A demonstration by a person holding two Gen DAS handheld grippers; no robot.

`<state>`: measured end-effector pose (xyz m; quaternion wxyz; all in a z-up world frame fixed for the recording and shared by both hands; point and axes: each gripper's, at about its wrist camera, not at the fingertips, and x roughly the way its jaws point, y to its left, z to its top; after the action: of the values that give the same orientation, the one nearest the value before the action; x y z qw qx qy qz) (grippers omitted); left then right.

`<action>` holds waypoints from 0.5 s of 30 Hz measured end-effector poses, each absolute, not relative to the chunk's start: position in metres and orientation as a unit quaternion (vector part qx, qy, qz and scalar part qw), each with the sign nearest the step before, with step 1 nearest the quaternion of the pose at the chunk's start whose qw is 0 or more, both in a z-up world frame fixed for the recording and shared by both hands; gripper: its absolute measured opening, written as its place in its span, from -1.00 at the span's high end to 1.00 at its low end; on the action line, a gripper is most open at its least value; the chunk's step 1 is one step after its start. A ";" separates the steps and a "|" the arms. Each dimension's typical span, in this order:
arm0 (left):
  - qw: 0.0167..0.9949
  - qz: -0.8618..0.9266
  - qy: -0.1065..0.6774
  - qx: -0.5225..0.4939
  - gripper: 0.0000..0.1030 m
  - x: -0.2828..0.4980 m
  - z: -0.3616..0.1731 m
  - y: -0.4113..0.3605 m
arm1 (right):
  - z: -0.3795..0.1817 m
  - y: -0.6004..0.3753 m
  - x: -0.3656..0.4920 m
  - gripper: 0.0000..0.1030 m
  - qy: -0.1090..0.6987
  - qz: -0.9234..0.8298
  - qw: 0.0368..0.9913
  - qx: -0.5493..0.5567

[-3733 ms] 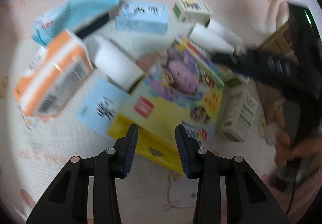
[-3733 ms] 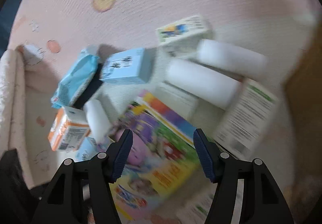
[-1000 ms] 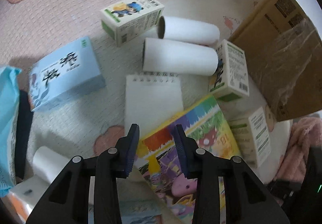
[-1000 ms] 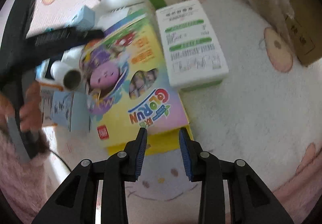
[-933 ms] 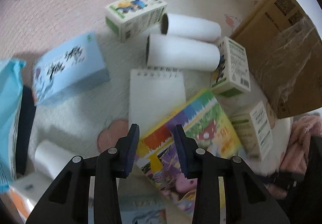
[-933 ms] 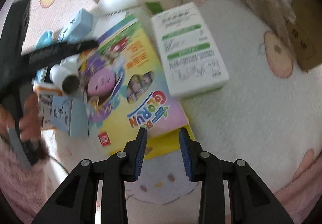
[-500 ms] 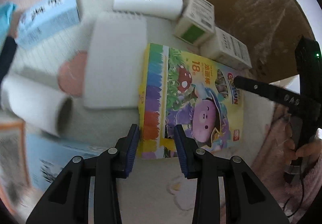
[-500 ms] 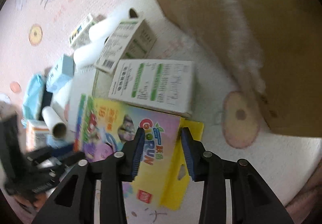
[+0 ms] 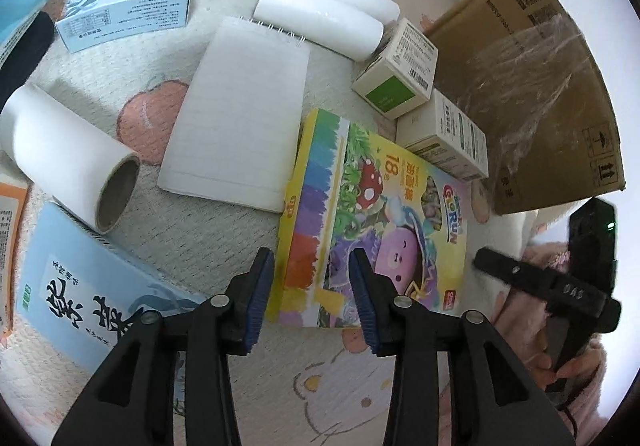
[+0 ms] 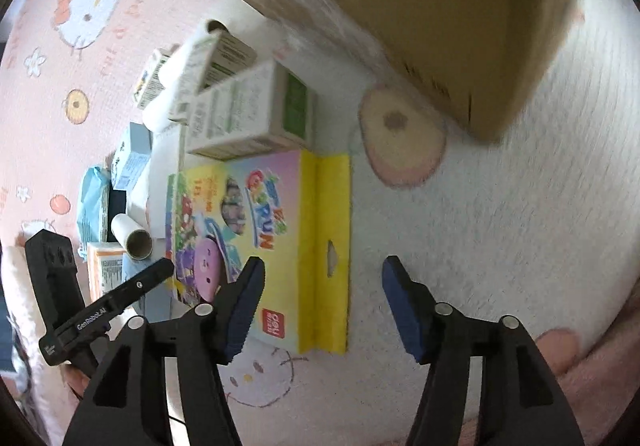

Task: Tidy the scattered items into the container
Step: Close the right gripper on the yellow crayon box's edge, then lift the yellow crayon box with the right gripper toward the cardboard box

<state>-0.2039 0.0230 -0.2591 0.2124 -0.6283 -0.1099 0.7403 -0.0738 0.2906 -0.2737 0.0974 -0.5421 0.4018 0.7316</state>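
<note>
A colourful crayon box (image 9: 372,217) lies flat on the pink blanket. My left gripper (image 9: 310,278) is open, its jaws either side of the box's near left corner, just above it. My right gripper (image 10: 320,286) is wide open over the box's yellow hang tab (image 10: 326,246), which shows in the right wrist view. A brown cardboard box (image 9: 516,85) stands at the right; it also fills the top of the right wrist view (image 10: 460,5). Scattered around are a white notepad (image 9: 240,125), white paper rolls (image 9: 320,21), small cartons (image 9: 444,137) and blue boxes (image 9: 124,1).
A paper roll with an open core (image 9: 72,157) and a second blue box (image 9: 88,286) lie at the left. An orange pack (image 9: 8,238) sits at the far left edge. The other gripper's black body (image 9: 552,290) shows at the right.
The right gripper has opened wider and swung over the crayon box's yellow tab end. The left gripper has edged slightly closer to the box corner.
</note>
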 end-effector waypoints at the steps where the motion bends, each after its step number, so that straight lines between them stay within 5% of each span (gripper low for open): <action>1: 0.214 0.742 -0.113 -0.626 0.08 -0.206 -0.258 0.023 | -0.277 0.291 -0.073 -0.17 0.409 0.729 0.094 -0.540; 15: 0.201 0.757 -0.093 -0.614 0.01 -0.222 -0.260 0.050 | -0.291 0.299 -0.076 -0.45 0.496 0.719 0.043 -0.484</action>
<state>-0.2221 0.0499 -0.2601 0.2011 -0.6142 -0.0927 0.7574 -0.0758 0.2989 -0.2906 0.0429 -0.4841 0.4962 0.7195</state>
